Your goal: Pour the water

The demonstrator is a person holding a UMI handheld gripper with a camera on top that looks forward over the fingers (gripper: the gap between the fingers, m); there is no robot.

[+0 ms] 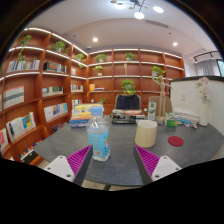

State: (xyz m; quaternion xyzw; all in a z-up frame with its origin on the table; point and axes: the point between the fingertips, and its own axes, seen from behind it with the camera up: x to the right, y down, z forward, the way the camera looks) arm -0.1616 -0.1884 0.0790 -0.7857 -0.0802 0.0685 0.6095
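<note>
- Jaws: spread wide, pinching nothing; the gripper (110,165) hangs short of the table, its two white fingers with magenta pads (77,160) set well apart.
- Clear plastic water bottle with a blue label (98,138): stands on the grey tabletop (120,165), just ahead of the fingers and nearer the left one; not between them, not touched.
- Bottle axis: long axis vertical, upright, neck and cap pointing up toward the ceiling; whether the cap is on tight cannot be told.
- Pale cylindrical cup (146,133): stands upright beyond the right finger, near the bottle but apart from it; the likely vessel to fill, mouth upward.
- Progress, as judged: nothing done; bottle not yet grasped, no tilt, no water seen moving. Left to do: close on the bottle, lift, carry to the cup, tip the neck over its rim.
- Small red round coaster (176,141): lies flat on the table, beyond the cup.
- Wooden bookshelves (40,85): line the room behind.
</note>
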